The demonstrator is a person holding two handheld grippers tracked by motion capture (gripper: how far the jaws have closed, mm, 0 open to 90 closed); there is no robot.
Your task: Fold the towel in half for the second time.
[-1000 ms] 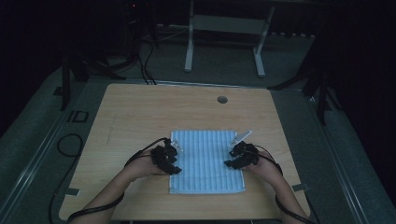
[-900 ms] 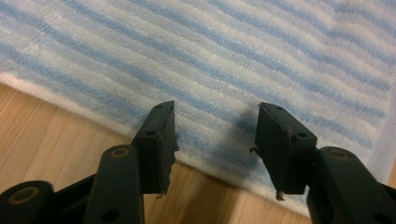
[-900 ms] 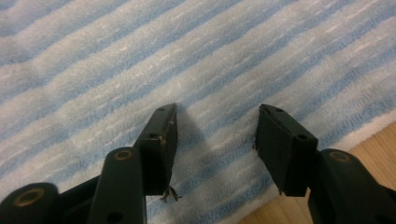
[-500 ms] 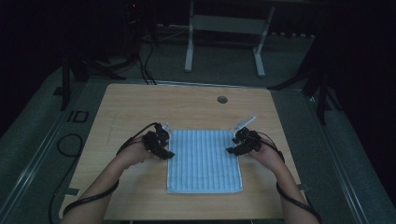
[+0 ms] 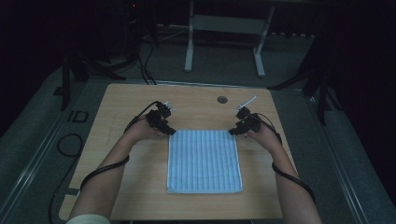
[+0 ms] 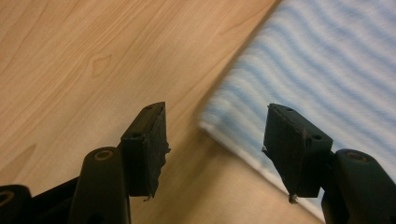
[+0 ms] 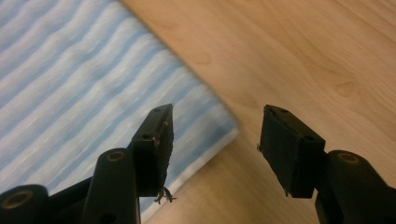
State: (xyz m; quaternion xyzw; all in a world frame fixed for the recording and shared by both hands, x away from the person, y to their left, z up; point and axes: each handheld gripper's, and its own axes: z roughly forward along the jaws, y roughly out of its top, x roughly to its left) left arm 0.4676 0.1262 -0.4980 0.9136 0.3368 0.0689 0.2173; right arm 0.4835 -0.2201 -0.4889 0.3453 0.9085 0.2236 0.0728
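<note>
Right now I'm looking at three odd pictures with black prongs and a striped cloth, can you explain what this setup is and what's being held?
No robot here: a person sits at a wooden table holding hand-operated tongs in each hand. The wide picture comes from a camera above, looking down; the left tongs and right tongs sit at the far corners of a blue-striped cloth lying flat. The two close-ups come from small cameras riding on the tongs, looking along their black jaws. In each, the jaws stand apart over a corner of the cloth with nothing between them, so nothing is held. The left jaws have just been opening. A small round hole sits near the table's far edge.
</note>
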